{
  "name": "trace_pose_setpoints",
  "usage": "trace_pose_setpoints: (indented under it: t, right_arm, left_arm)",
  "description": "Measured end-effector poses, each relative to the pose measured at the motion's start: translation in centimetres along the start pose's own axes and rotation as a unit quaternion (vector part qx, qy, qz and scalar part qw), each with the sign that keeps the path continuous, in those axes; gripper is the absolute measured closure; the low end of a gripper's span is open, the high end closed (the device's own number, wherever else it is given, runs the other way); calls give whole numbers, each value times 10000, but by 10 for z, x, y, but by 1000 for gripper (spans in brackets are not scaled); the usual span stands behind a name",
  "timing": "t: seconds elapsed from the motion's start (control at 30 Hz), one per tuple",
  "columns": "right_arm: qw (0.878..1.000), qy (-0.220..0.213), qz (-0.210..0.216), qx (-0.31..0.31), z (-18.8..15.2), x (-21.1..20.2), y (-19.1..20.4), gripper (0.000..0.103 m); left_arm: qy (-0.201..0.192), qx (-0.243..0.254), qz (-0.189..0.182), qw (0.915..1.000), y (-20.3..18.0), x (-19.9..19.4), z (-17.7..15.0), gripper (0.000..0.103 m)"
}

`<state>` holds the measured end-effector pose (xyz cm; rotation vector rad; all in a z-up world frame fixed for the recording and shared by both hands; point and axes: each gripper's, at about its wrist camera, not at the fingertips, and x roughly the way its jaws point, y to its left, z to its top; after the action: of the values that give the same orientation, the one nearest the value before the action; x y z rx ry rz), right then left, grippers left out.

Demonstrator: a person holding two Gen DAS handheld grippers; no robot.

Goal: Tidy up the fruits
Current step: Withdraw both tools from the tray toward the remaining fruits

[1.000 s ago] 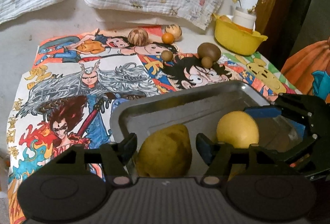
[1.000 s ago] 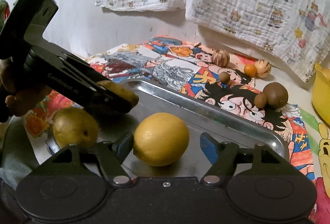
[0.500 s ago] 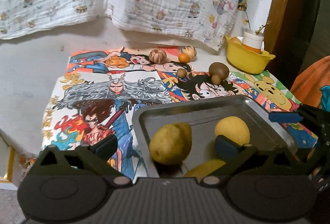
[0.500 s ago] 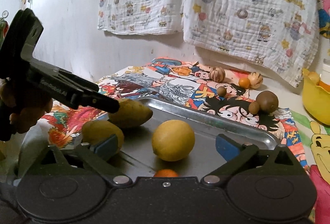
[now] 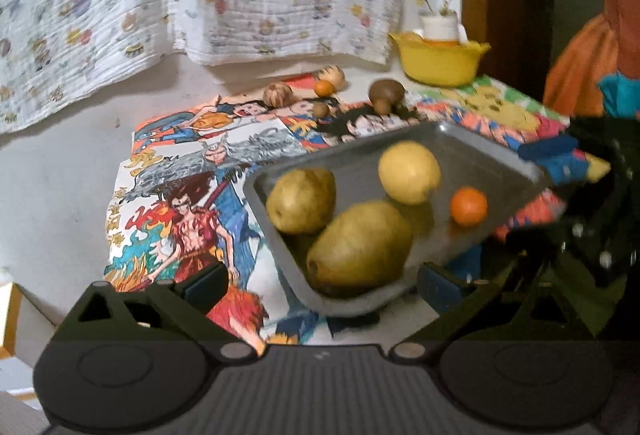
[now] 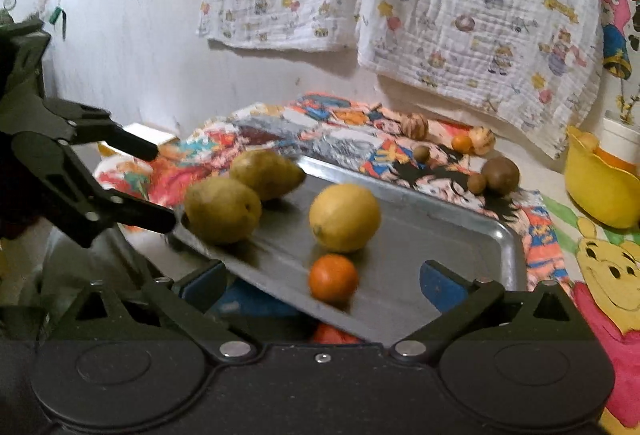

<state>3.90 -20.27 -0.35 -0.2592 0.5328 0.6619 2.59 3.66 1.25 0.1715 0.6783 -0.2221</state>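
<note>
A metal tray (image 5: 476, 163) (image 6: 440, 235) on the cartoon cloth holds two greenish pears (image 5: 302, 199) (image 5: 360, 247), a yellow lemon (image 5: 409, 171) (image 6: 345, 217) and a small orange (image 5: 469, 206) (image 6: 333, 277). My left gripper (image 5: 322, 283) stands open at the tray's near corner, its fingers wide of the closer pear and touching nothing. Over the tray's near edge my right gripper (image 6: 322, 285) is open too, with the orange lying loose ahead of it. The right wrist view shows the left gripper (image 6: 162, 189) beside the pears (image 6: 222, 209).
Loose on the cloth behind the tray lie a brown kiwi (image 6: 500, 174), a striped nut-like ball (image 6: 415, 126), a tiny orange (image 6: 462, 143) and several small brown fruits. A yellow bowl (image 6: 600, 191) stands at the far right. Patterned cloths hang on the wall behind.
Both grippers opened wide, let go of the pear and the lemon, and drew back from the tray. The small orange has come into view in the tray.
</note>
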Motion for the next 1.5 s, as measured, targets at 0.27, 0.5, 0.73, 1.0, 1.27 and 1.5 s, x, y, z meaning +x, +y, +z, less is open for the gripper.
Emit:
trace_pose_setpoints:
  t: [0.27, 0.5, 0.73, 1.0, 1.27, 1.5]
  right_arm:
    - [9988, 278, -337, 229, -17, -7, -14, 1]
    - [9973, 239, -558, 424, -20, -10, -28, 1]
    - [9960, 148, -714, 513, -10, -6, -39, 1]
    - [9932, 5, -901, 742, 8, 13, -64, 1]
    - [9919, -111, -1004, 776, 30, 42, -99, 1]
    - [9913, -100, -1137, 652, 56, 77, -134, 1]
  left_arm:
    - [357, 158, 201, 9990, 2, 1, -10, 1]
    - [479, -61, 466, 9977, 24, 3, -7, 0]
    - [371, -338, 677, 9964, 50, 3, 12, 0]
    - [321, -565, 957, 9933, 73, 27, 45, 0]
    - [320, -437, 1009, 9934, 76, 61, 89, 0]
    - [387, -66, 837, 9957, 63, 109, 128, 0]
